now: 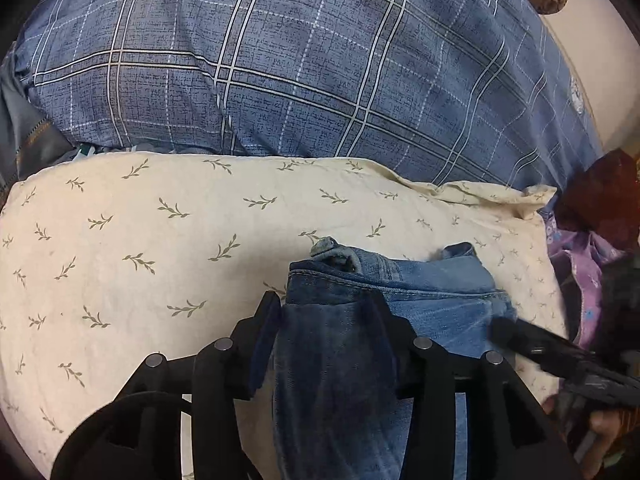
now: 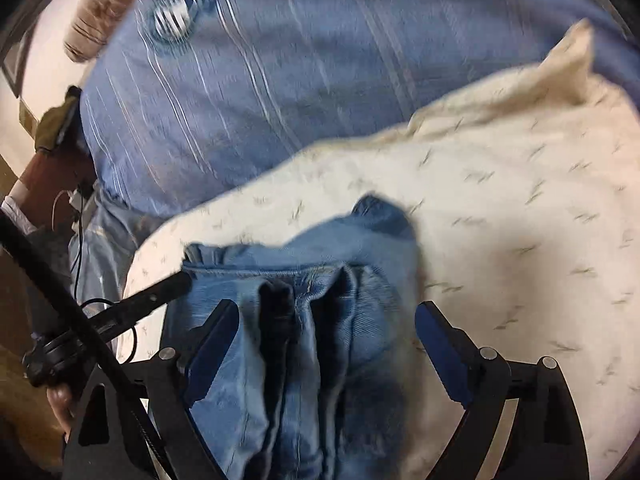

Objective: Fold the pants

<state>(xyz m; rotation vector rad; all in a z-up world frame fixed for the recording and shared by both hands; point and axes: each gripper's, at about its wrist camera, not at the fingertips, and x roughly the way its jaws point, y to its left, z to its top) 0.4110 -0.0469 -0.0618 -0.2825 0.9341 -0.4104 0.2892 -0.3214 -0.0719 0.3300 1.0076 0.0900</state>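
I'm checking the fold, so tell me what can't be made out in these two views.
- Jeans: the lower part is cut off by the bottom edge in both views.
- Left gripper: fingers straddle denim; contact unclear.
- Plaid blue bedding: motion-blurred in the right wrist view.

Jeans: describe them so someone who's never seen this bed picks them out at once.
Start at the big blue plaid pillow at the back, then drop to the cream leaf-print pillow in front of it. The jeans lie bunched on that cream pillow's near edge, part of them between the left gripper fingers. They are the only faded blue denim with stitched seams; everything around is printed bedding.
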